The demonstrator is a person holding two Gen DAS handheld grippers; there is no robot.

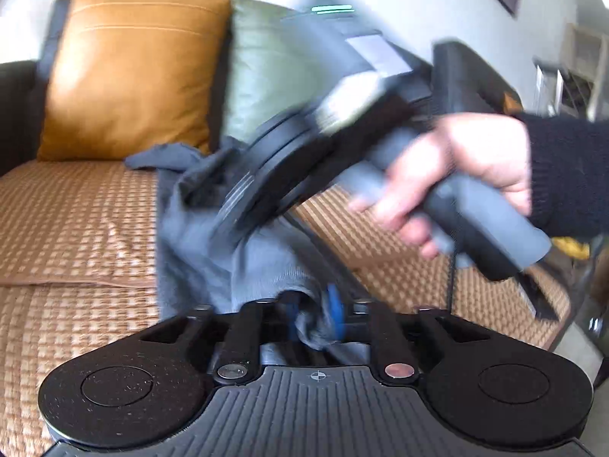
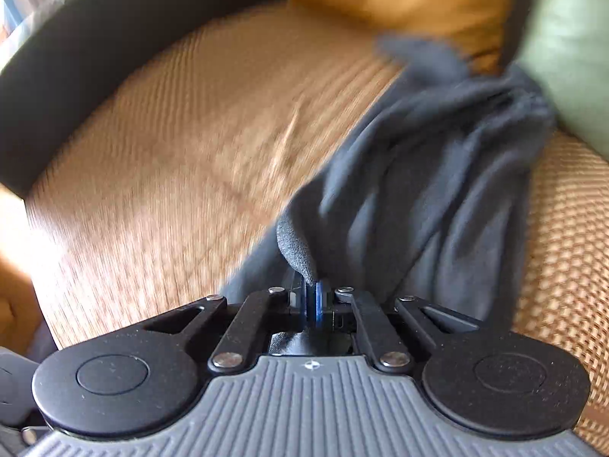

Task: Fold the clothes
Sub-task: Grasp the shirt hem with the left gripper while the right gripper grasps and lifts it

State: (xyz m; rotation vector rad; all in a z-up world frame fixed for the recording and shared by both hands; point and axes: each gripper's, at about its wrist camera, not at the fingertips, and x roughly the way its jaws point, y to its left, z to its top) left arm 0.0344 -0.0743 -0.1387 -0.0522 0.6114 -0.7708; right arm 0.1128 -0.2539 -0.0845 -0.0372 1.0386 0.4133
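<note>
1. While the left wrist view shows the left hand-held gripper (image 1: pixel 312 318) closed on a bunched edge of the grey garment (image 1: pixel 213 251), the bite looks thick and uneven: cloth bulges around the blue pads (image 1: pixel 335 310), so a sharp tug could, I judge, pull a layer free and leave only part of the hem held.
2. Ahead of it and a little to its right, the right hand-held gripper's body (image 1: pixel 304 144) crosses the view, gripped by the person's hand (image 1: pixel 464 175). Both tools sit close over the same cloth, and I judge they could knock together or trap a loose fold between them.
3. Beyond the fingers the garment trails down onto the woven sofa mat (image 1: pixel 76 221), in front of the orange cushion (image 1: pixel 133 72) and the green cushion (image 1: pixel 266 76). The textured weave may drag on the fabric and skew the fold.
4. Turning to the right wrist view, the right hand-held gripper (image 2: pixel 314 304) is shut on a narrow rolled edge of the garment (image 2: pixel 430 175), with the pads nearly touching. So thin a pinch, near the fingertips, is likely to slip if the cloth is pulled taut.
5. Ahead and to the right of that gripper the cloth hangs in deep gathers toward the cushions. Heavy blur suggests fast motion; if it is laid down bunched like this, creases would be folded in, and the far end could catch on the cushions.
</note>
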